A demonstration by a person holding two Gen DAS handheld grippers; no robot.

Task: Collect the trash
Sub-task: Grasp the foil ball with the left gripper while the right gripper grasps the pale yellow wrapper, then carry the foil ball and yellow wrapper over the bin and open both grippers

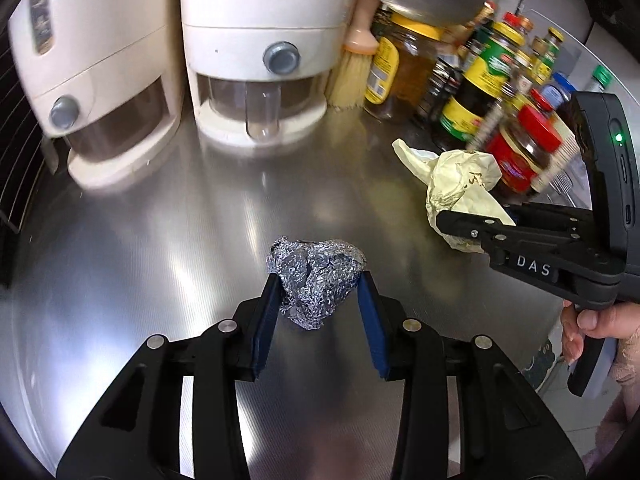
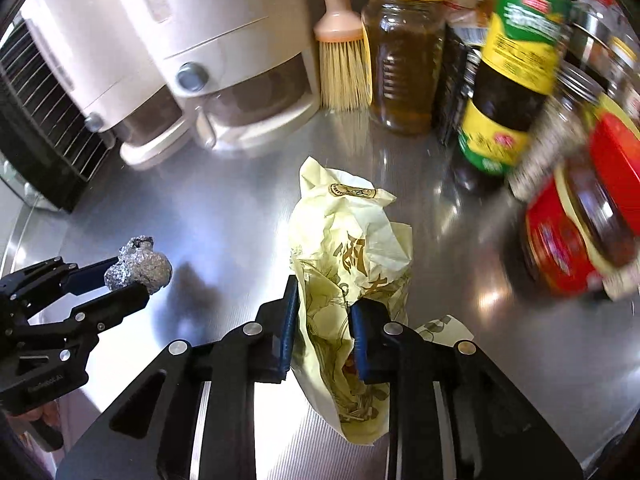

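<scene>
Clearly "DAS" marks the right claw (image 1: 460, 236) gripping printed wrapper (image 2: 352, 264).

Two cream dispensers (image 1: 256, 52), a brush (image 2: 344, 60) and sauce jars (image 2: 404, 64) line the steel counter (image 1: 160, 220)

1. Left wrist cam sits right behind the left gripper (image 1: 318, 300), looking steeply down onto the steel counter (image 1: 160, 260), close in, with the cream dispensers (image 1: 256, 60) at the back.
2. Right wrist cam does the same behind the right gripper (image 2: 326, 320), just as close, angled more toward the jars (image 2: 512, 68).
3. Both views catch the dispensers, the brush (image 1: 354, 68), the counter, and each other's gripper at the frame edge.
</scene>
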